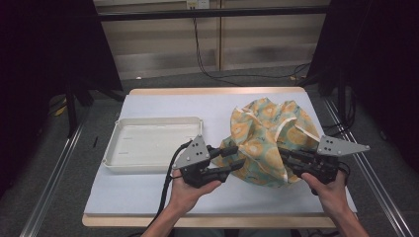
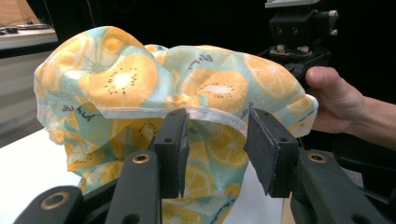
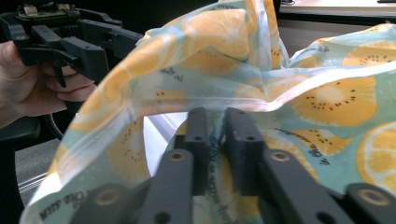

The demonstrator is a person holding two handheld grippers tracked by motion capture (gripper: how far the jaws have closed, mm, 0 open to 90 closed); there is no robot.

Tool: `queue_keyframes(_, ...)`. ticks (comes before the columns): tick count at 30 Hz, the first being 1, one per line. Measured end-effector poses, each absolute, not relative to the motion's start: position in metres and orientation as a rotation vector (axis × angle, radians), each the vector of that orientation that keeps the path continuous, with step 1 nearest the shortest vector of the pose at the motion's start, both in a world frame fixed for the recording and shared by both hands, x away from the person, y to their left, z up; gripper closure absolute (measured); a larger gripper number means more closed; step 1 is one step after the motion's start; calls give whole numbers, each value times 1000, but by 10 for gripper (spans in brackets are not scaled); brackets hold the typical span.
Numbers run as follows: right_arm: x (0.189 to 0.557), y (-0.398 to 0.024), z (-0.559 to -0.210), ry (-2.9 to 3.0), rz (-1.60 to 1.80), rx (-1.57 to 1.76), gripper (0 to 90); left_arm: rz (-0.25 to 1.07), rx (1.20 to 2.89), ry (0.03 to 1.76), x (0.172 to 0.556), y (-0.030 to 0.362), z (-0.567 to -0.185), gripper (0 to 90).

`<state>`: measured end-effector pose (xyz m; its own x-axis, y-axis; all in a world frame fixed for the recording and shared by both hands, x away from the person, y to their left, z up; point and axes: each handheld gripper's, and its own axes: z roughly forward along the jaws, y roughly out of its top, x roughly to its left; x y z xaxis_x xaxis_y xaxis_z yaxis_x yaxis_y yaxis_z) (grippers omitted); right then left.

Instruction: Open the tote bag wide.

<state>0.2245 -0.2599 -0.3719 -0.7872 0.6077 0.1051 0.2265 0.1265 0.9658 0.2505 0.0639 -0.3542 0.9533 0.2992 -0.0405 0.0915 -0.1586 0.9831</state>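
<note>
One orange-slice print cloth (image 1: 269, 140) lies bunched in a heap on the right half of the white-covered table (image 1: 148, 190), well apart from the table's far edge and just right of one empty white tray (image 1: 148, 143). Both grippers are at the cloth's near side.

Right gripper (image 3: 218, 140): its jaws stand nearly pressed together with a fold of the cloth pinched between the pads; the grip looks secure. In the high view it (image 1: 291, 157) enters the heap from the right.

Left gripper (image 2: 215, 144): its jaws stand spread, with the cloth's white hemmed edge running across the gap. The pads do not press on the fabric, so this side is not yet held. In the high view it (image 1: 236, 157) sits at the heap's left flank.

Judgement on progress: early stage. One hold is made; the second hold remains, and the cloth is still crumpled, neither spread nor folded. The tray holds nothing.

Count: one cloth, one tray, two grippers, two hands
</note>
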Motion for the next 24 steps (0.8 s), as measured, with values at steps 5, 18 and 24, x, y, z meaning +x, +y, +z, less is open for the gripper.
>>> queue_keyframes(5, 225, -255, -373, 2114, 1722, 794, 885, 173, 1721, 322, 255, 62, -353, 485)
queue_keyframes(18, 222, -249, -374, 2165, 1701, 748, 894, 176, 1748, 346, 260, 59, -347, 453)
queue_keyframes(24, 222, -246, -376, 2192, 1693, 742, 873, 92, 1730, 350, 272, 57, -355, 900)
